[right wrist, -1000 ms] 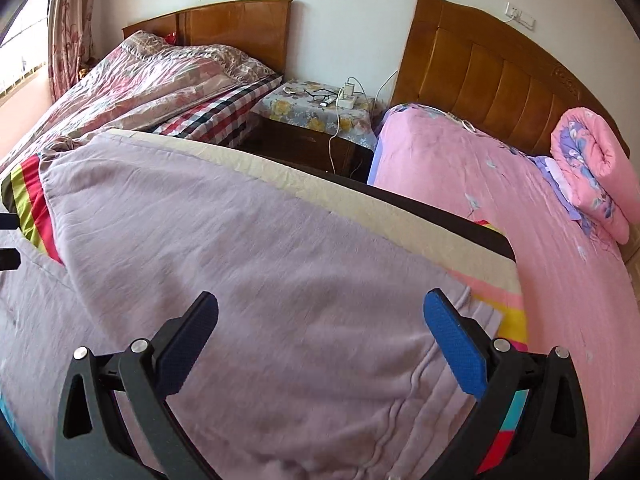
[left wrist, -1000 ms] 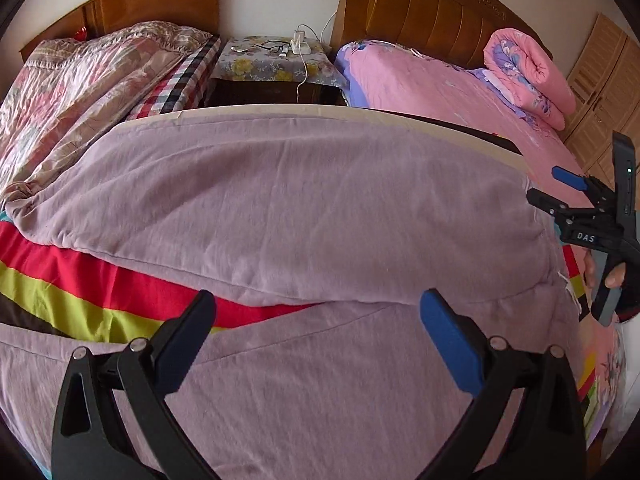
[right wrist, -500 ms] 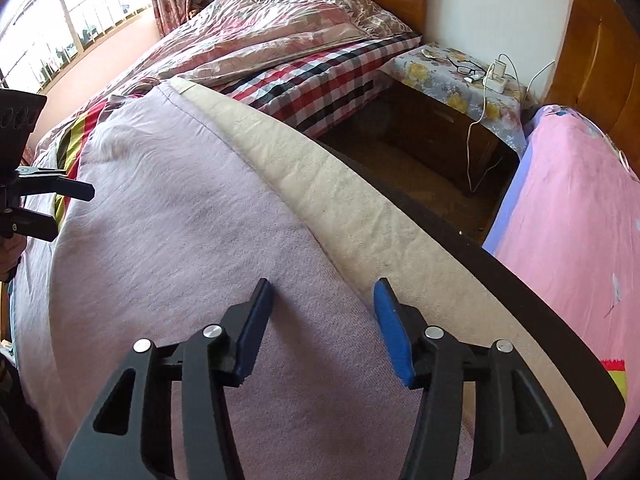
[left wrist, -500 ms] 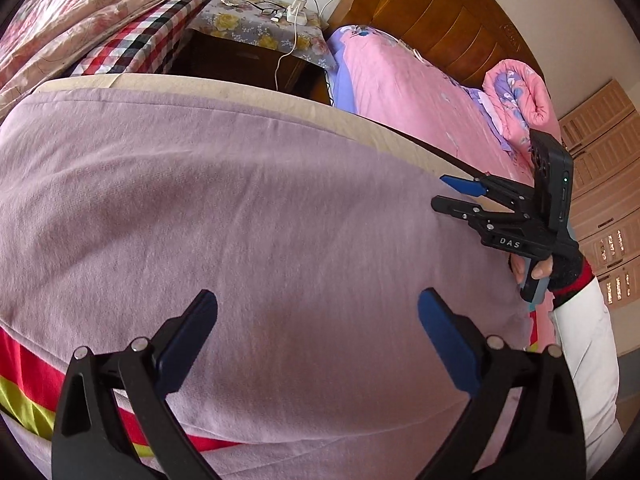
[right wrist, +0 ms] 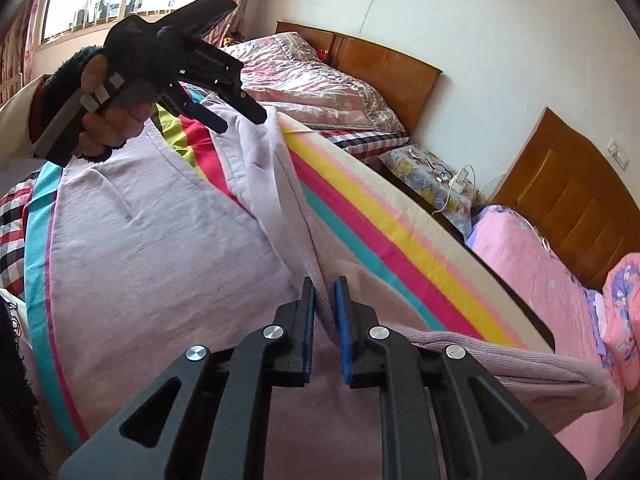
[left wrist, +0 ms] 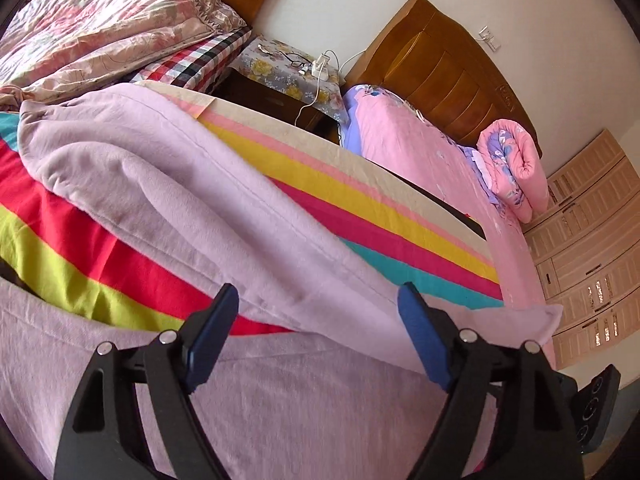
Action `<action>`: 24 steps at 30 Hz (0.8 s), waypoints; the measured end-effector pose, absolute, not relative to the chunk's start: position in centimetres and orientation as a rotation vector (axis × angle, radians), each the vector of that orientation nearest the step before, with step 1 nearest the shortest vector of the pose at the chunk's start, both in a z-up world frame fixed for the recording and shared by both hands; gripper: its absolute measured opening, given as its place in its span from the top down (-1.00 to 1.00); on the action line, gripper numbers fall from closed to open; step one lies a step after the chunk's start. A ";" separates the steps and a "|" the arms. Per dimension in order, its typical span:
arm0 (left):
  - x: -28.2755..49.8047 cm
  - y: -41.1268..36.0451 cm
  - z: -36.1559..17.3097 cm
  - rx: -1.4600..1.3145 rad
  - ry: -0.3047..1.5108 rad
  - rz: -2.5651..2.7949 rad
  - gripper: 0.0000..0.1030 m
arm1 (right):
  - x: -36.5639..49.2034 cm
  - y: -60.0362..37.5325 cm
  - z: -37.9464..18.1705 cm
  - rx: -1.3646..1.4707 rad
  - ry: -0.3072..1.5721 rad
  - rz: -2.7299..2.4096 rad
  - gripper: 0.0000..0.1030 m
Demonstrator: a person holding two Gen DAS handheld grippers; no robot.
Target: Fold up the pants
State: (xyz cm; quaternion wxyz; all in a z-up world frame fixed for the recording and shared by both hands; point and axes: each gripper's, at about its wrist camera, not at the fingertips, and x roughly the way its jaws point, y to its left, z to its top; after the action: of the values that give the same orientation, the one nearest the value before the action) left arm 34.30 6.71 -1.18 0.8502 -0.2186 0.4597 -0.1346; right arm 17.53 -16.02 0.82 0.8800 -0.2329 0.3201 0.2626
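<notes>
Pants: lilac pants point(left wrist: 168, 184) lie spread over a rainbow-striped sheet point(left wrist: 360, 216) on a bed, one part lifted into a ridge; waistband and hems are cut off by the frame edges.
Right tongs point(right wrist: 325, 312): closing on a raised fold of the pants, cloth between the pads; how firmly they pinch is hard to tell.
Left tongs point(left wrist: 316, 336): wide but closing, above the fabric, nothing gripped.
Left hand point(right wrist: 108, 120): gloved, sleeve partly out of frame.
Background: nightstand point(left wrist: 288, 72) between two headboards, partly hidden.
</notes>
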 end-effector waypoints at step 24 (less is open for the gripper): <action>29.5 10.9 -6.1 -0.604 1.078 -0.390 -0.80 | 13.1 -34.7 -6.1 0.820 0.769 -0.099 0.77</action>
State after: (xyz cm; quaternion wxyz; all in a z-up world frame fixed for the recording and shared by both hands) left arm 29.54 10.88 -6.11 0.7975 -0.2811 0.5019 -0.1817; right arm 13.12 -34.67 -6.07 0.8451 0.3885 0.3643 -0.0471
